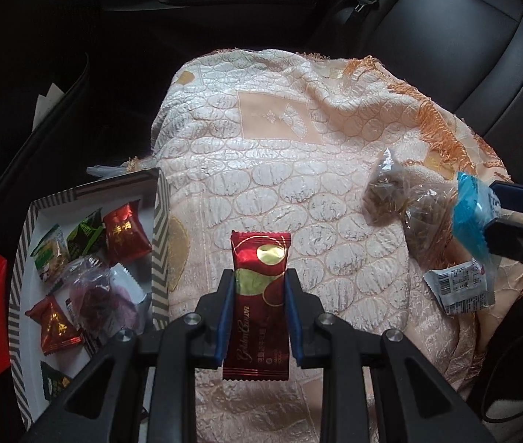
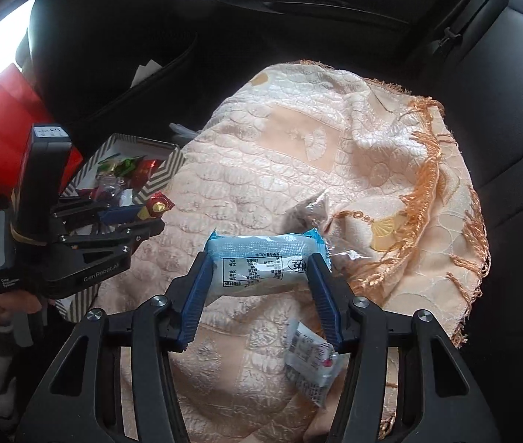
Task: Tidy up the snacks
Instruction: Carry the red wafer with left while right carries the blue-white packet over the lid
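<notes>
The left gripper (image 1: pixel 259 288) has its fingers (image 1: pixel 226 310) clenched on a long red candy bar wrapper (image 1: pixel 257 306), gold-printed. The bar stands lengthwise between the blue pads, its top end poking out past the fingertips and its lower end hanging back toward the gripper body. It is held above the cream quilted cloth (image 1: pixel 291 170), just beside the right wall of the chevron-edged box (image 1: pixel 160 236).

That box already holds several snacks: a red candy (image 1: pixel 127 234), a green packet (image 1: pixel 84 238), a second red candy (image 1: pixel 55 326) and a clear purple-tinted bag (image 1: pixel 95 295).

The right gripper (image 2: pixel 261 277) grips a blue-and-white snack pack (image 2: pixel 265 265) crosswise, one finger (image 2: pixel 195 295) pressing each short end, the pack bowed slightly and lifted off the cloth, well to the right of the box.

On the cloth lie a small white printed packet (image 2: pixel 313 361), under the right gripper, and clear bags of dried brown bits (image 1: pixel 405 203) farther off, near the orange fringe (image 1: pixel 442 133). A red bag (image 2: pixel 7 110) stands on the far side of the box.
</notes>
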Motion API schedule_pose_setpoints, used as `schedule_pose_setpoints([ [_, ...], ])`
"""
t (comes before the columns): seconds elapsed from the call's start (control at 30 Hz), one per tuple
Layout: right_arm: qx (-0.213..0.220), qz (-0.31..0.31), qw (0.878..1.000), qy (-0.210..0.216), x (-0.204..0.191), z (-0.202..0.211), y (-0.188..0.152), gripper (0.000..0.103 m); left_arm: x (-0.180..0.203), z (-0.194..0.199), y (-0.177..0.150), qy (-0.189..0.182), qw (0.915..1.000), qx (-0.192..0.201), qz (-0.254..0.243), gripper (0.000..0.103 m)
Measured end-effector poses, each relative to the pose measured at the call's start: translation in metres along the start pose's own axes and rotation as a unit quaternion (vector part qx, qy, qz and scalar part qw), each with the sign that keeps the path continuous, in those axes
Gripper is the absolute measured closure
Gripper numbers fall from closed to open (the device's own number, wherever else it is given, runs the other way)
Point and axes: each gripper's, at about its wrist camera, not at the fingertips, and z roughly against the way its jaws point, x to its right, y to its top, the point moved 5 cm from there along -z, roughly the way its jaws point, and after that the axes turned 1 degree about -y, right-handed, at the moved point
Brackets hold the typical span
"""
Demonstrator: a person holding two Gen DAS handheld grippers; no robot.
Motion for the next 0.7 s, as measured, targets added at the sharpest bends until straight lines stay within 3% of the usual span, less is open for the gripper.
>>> schedule_pose_setpoints([
  [0.7,0.004,0.067,0.996,0.053,-0.093,-0.01,0.017,0.05,-0.063,0.047,-0.036,0.045,0.9949,0.025,0.086,0.075],
])
